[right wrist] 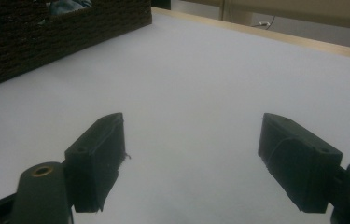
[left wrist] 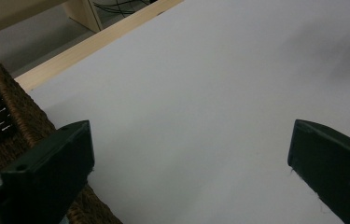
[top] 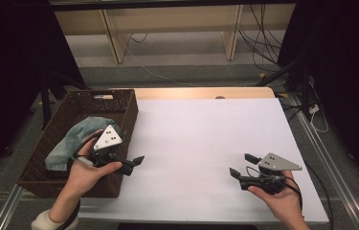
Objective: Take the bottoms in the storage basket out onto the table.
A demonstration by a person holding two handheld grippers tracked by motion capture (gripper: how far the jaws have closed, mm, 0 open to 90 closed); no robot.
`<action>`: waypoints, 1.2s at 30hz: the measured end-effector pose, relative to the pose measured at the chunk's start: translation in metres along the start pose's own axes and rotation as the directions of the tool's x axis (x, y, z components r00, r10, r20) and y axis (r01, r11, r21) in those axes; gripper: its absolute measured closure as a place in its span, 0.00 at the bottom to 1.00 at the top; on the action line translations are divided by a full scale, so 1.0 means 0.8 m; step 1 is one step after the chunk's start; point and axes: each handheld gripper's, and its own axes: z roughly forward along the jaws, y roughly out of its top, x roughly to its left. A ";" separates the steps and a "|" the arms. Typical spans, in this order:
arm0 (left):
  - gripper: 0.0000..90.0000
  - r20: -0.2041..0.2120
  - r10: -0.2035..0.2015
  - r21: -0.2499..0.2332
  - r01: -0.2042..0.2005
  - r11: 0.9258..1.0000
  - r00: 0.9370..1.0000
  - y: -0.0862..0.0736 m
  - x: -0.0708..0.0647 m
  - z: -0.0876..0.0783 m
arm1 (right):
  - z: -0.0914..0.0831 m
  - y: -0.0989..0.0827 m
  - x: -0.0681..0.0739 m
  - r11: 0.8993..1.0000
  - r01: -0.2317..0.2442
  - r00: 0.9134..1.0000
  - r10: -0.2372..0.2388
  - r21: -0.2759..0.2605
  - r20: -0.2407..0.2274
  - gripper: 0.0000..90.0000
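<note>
High view: I have both grippers hanging over the white counter (top: 206, 139) with nothing in either. The left gripper (top: 136, 162) sits just beside the woven basket (top: 124, 112), fingers spread wide and empty; the right gripper (top: 243, 165) is well apart, near the counter's right side, fingers also spread with only bare surface between them (its own view confirms that). The blue cloth (top: 79, 136) lies bunched inside the basket, toward the near side, partly under my left hand (top: 87, 167). I judge the cloth is put away and the step in hand is a pause between moves — if anything follows, it calls for swinging the left gripper back over the rim and down onto the cloth. The counter is plain, edged in pale wood at the back. Beyond it — grey floor, loose cables, wooden legs, dark curtains at both sides.
</note>
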 end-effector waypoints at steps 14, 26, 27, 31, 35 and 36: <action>0.00 -0.083 -0.042 -0.017 0.041 0.999 0.996 0.003 0.014 -0.017 | -0.002 0.001 0.000 1.000 0.007 0.999 -0.006 -0.008 0.042 0.24; 0.00 -0.184 -0.114 -0.038 0.109 0.993 0.976 -0.005 0.054 -0.041 | 0.001 0.000 -0.001 1.000 0.010 0.999 -0.009 -0.002 0.053 0.23; 0.00 -0.200 -0.121 -0.030 0.117 0.993 0.972 -0.008 0.061 -0.044 | 0.000 0.000 -0.001 1.000 0.009 0.999 -0.009 -0.003 0.054 0.23; 0.00 -0.204 -0.134 -0.006 0.136 0.991 0.970 -0.013 0.072 -0.047 | 0.002 0.000 -0.001 1.000 0.011 0.998 -0.011 -0.001 0.059 0.23; 0.00 -0.228 -0.158 -0.012 0.160 0.987 0.961 -0.017 0.084 -0.051 | 0.004 0.000 0.001 1.000 0.007 0.998 -0.007 0.004 0.061 0.23; 0.00 -0.240 -0.158 -0.009 0.161 0.987 0.958 -0.018 0.087 -0.052 | 0.004 0.000 0.001 1.000 0.010 0.998 -0.010 0.005 0.061 0.23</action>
